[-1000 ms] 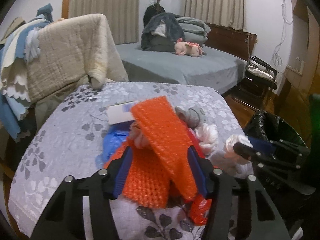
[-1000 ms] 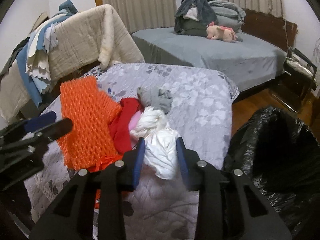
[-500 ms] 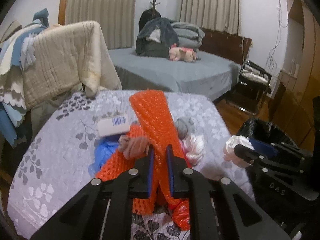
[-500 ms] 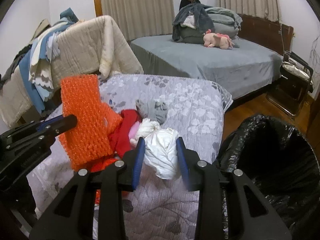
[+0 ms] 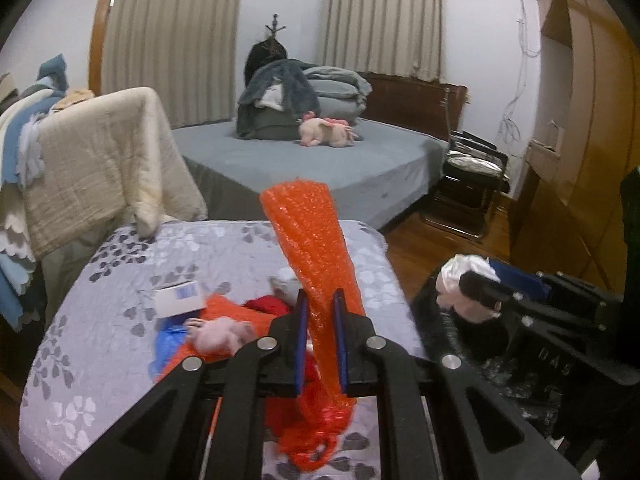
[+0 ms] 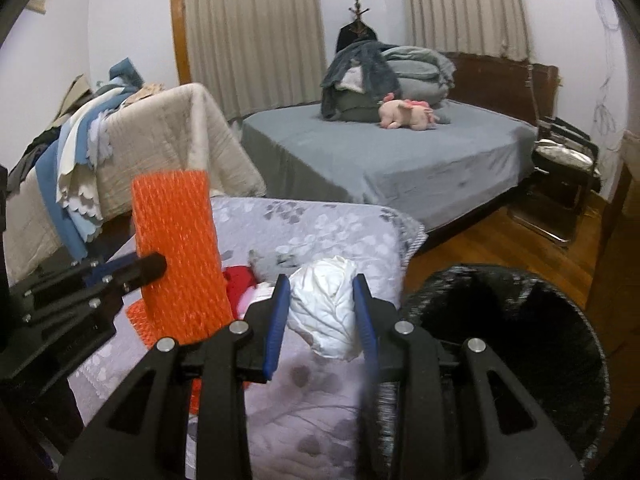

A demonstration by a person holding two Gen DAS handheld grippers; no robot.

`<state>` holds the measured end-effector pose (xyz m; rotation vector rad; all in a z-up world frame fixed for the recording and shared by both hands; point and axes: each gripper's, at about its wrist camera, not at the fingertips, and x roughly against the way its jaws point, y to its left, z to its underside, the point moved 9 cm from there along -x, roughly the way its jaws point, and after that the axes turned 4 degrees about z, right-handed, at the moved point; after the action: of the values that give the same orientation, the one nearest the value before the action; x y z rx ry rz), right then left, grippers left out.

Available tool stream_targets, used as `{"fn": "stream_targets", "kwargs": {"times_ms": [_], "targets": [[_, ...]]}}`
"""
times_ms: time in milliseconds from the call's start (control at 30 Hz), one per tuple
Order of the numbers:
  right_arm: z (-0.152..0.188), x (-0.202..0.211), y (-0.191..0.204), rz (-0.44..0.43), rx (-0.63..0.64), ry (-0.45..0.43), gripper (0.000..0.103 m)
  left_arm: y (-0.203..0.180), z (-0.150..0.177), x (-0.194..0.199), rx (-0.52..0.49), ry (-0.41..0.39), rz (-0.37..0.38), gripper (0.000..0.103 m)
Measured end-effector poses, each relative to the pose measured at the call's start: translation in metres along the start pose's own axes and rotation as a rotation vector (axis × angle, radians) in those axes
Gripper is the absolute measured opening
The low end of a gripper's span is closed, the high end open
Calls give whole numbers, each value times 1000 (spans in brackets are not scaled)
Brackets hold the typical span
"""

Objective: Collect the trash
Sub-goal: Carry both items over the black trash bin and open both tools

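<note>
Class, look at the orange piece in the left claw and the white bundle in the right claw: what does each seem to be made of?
Orange sheet: probably plastic foam netting; glossy, with a raised mesh pattern. White bundle: likely thin plastic film or crumpled paper; matte, creased, veined with folds.

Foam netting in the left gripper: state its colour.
Bright orange. The foam netting shows best in the right wrist view, clamped by the left gripper.
</note>
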<state>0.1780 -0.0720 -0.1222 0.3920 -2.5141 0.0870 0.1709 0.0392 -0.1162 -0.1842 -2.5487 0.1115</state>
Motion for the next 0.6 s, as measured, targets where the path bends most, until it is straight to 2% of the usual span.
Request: {"fn": "stream_targets", "kwargs": {"times_ms": [267,600], "targets": [[3,26,-58,105,-58,-21,32,-56,-2,-12,-46,19,112,12],[29,52,-146,276,-142,-7,32,-138,-1,-34,-120,53,266,12]]}}
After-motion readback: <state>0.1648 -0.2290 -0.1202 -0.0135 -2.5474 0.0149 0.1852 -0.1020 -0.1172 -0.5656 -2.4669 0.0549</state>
